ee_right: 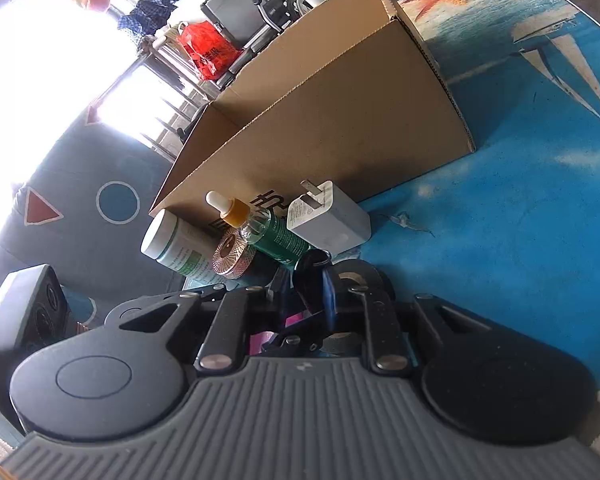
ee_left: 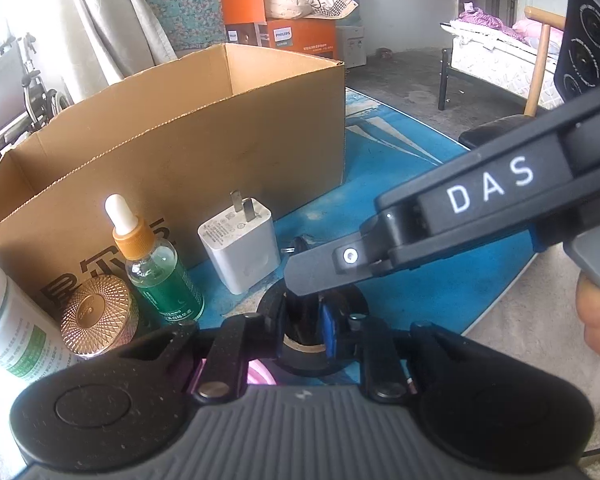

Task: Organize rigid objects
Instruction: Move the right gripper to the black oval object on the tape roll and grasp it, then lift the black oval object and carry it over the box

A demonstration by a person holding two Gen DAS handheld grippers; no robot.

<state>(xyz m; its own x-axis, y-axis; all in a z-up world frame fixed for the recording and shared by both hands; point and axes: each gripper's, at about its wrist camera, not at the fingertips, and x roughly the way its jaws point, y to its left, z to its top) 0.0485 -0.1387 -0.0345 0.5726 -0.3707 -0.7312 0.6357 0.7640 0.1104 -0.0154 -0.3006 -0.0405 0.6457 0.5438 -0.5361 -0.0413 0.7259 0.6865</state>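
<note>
Ribbed gold jar (ee_left: pixel 98 314), matte cardboard box (ee_left: pixel 204 128)

A lived-in room of a home, used partly for sleeping and partly for storage. A bed (ee_left: pixel 496 56) with a patterned mattress and folded clothes stands by the far wall, beside a wooden chair (ee_left: pixel 540 60). Long curtains (ee_left: pixel 112 28) hang at a bright window. Orange appliance cartons (ee_left: pixel 284 28) are stacked with bedding on top. A folded wheelchair (ee_left: pixel 36 92) and a red plastic bag (ee_right: pixel 210 52) occupy the window side.
</note>
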